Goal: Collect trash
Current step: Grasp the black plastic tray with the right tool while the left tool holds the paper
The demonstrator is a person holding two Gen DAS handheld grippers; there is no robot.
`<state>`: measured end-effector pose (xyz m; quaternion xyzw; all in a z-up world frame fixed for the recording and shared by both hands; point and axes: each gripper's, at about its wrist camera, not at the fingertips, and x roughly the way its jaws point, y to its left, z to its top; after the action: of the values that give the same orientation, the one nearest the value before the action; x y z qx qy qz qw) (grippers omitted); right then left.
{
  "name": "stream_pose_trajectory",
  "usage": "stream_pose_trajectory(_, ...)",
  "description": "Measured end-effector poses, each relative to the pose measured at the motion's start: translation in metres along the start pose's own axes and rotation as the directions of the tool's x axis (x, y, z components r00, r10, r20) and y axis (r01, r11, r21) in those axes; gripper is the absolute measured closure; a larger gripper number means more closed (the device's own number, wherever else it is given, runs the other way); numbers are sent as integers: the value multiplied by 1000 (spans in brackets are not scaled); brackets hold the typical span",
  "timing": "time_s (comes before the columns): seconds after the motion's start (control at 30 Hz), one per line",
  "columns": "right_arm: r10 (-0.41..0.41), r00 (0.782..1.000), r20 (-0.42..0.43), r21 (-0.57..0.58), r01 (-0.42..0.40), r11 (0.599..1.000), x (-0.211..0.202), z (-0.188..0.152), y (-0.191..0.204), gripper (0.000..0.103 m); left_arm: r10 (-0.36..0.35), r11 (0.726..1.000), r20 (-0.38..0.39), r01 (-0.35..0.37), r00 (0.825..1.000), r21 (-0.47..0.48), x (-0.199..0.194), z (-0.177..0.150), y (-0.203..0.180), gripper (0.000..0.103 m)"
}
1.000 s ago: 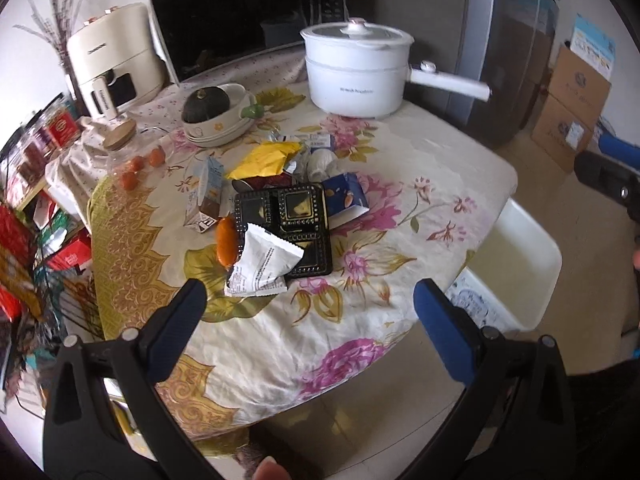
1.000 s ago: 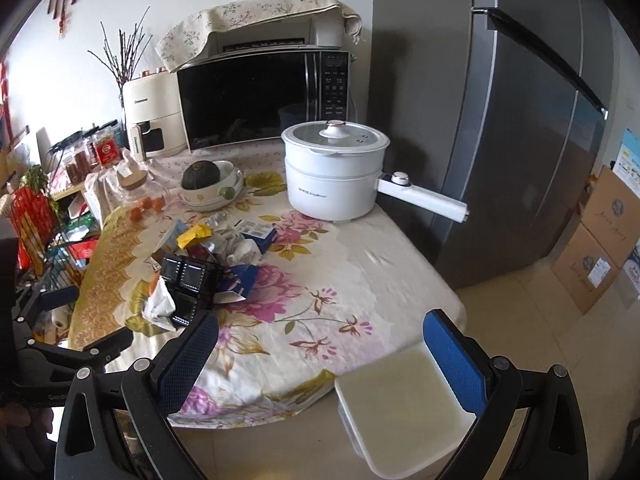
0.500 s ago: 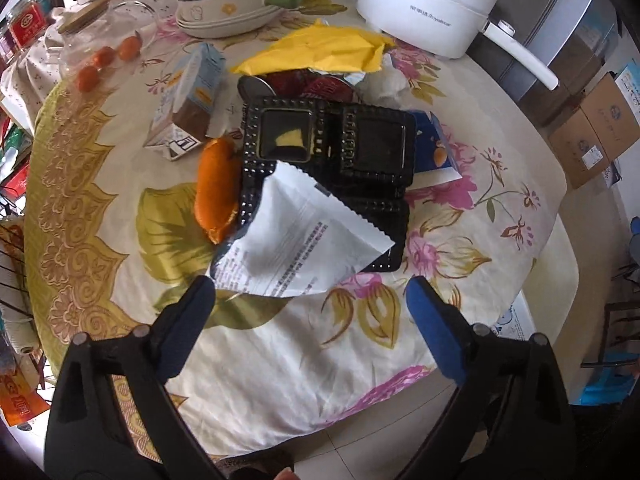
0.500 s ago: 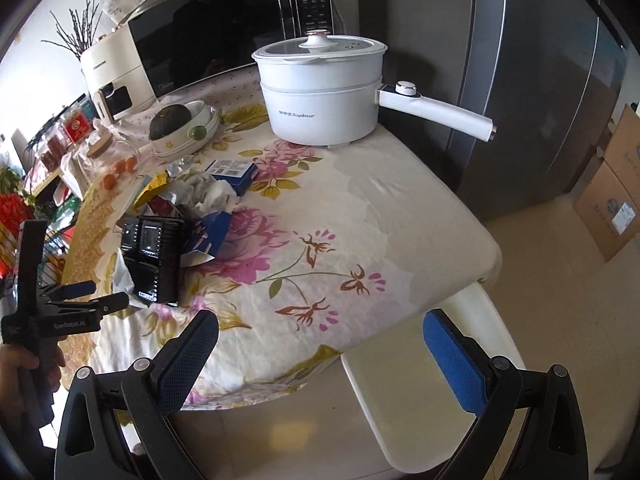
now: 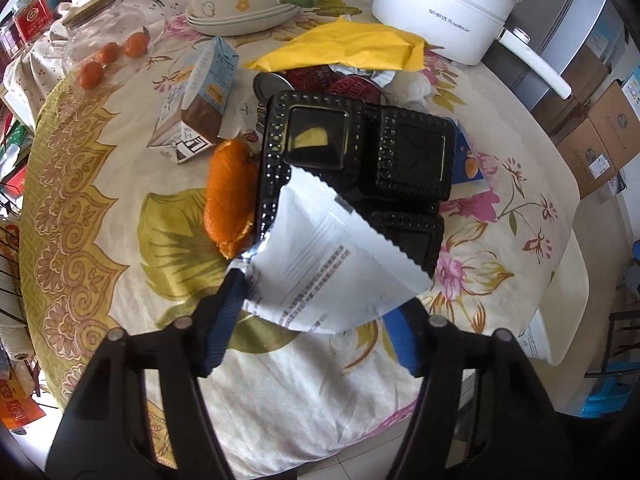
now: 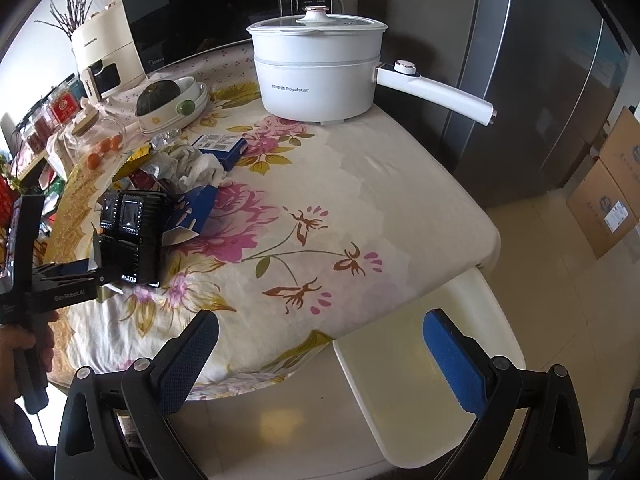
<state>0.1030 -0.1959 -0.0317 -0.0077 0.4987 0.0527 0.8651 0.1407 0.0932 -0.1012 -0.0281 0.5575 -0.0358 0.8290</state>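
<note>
A: What changed at the left gripper (image 5: 316, 312) over the last second?

B: A second ago it hung back from the table (image 5: 120, 184) with its jaws spread wide and nothing between them. Now it sits low over the trash pile, and the jaws are closing around the near edge of the white wrapper (image 5: 336, 264). The wrapper lies between the 2 blue pads; I cannot tell whether they press on it yet.

A: Where is that wrapper?

B: On the floral cloth, its far corner lying over the black plastic tray (image 5: 360, 160), with the orange peel (image 5: 230, 200) just beside it on the left. The carton (image 5: 200, 100) and yellow wrapper (image 5: 344, 48) lie farther back.

A: And the right gripper (image 6: 320, 356)?

B: Its jaws stand wide, as they did before, with nothing between them. It has dropped closer to the table's edge, so the white bin (image 6: 420, 392) below fills more of its view. The white pot (image 6: 320, 76) has not moved.
</note>
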Motion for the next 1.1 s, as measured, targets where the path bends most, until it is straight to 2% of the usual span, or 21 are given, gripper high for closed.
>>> stream_pose_trajectory(0.17,14,1000,-10,-26,-15,1000,11,4,24,0,-30,999,12,31,999,-34,-16,-7,14,56)
stream_pose_trajectory(0.2,21,1000,-12,-34,-21,999,14,5,30,0,-32,999,18,32,999,-35,-20,-8,17,56)
stream_pose_trajectory(0.3,41,999,-21,-46,-42,998,24,9,54,0,-37,998,34,38,999,-41,-33,-13,27,57)
stream_pose_trajectory(0.53,149,986,-70,-30,-151,988,59,16,116,0,-28,998,56,31,998,-61,-55,-30,57,57)
stream_pose_trajectory(0.73,206,976,-77,-26,-208,978,87,21,159,0,3,996,76,4,997,-89,-68,-43,82,57)
stream_pose_trajectory(0.97,194,979,-65,19,-193,981,105,26,189,0,15,992,85,-4,996,-124,-76,-49,104,57)
stream_pose_trajectory(1.1,200,979,-22,52,-199,979,106,29,199,0,27,992,73,-18,997,-128,-72,-49,108,57)
